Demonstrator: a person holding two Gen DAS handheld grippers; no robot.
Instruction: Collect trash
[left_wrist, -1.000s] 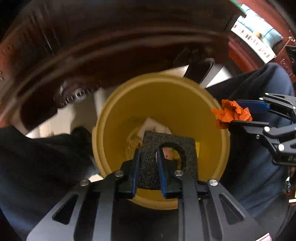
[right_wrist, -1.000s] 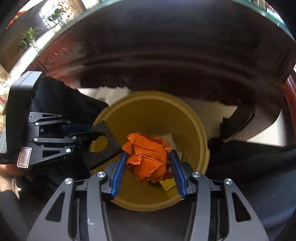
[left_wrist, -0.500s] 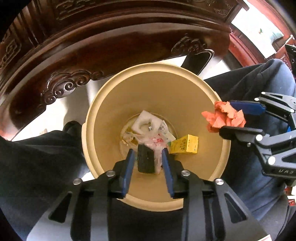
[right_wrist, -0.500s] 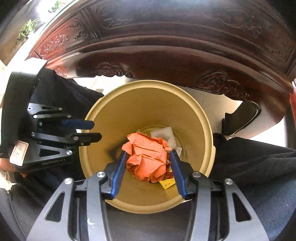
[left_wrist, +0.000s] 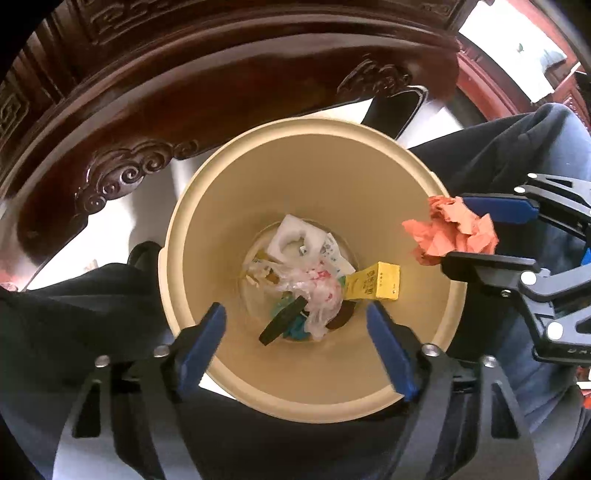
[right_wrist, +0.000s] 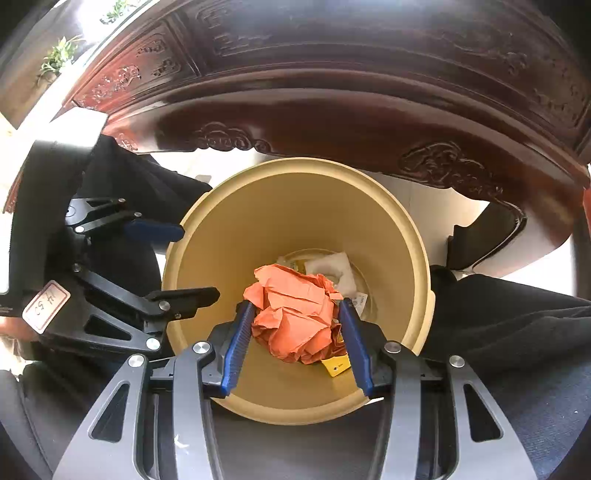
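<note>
Your right gripper (right_wrist: 295, 343) clamps the crumpled orange paper ball (right_wrist: 295, 314) above the round tan plastic bin (left_wrist: 192, 236); your left gripper (left_wrist: 295, 347) hangs spread and empty over the rim. Below lie a white foam piece (left_wrist: 291, 236), clear plastic wrap (left_wrist: 314, 291), a yellow carton (left_wrist: 376, 282) and black foam (left_wrist: 282, 325). The dark carved wooden table (right_wrist: 332, 92) overhangs the far rim.

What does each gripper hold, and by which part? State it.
The left gripper is open and empty. The right gripper clamps the crumpled orange paper by its sides.
</note>
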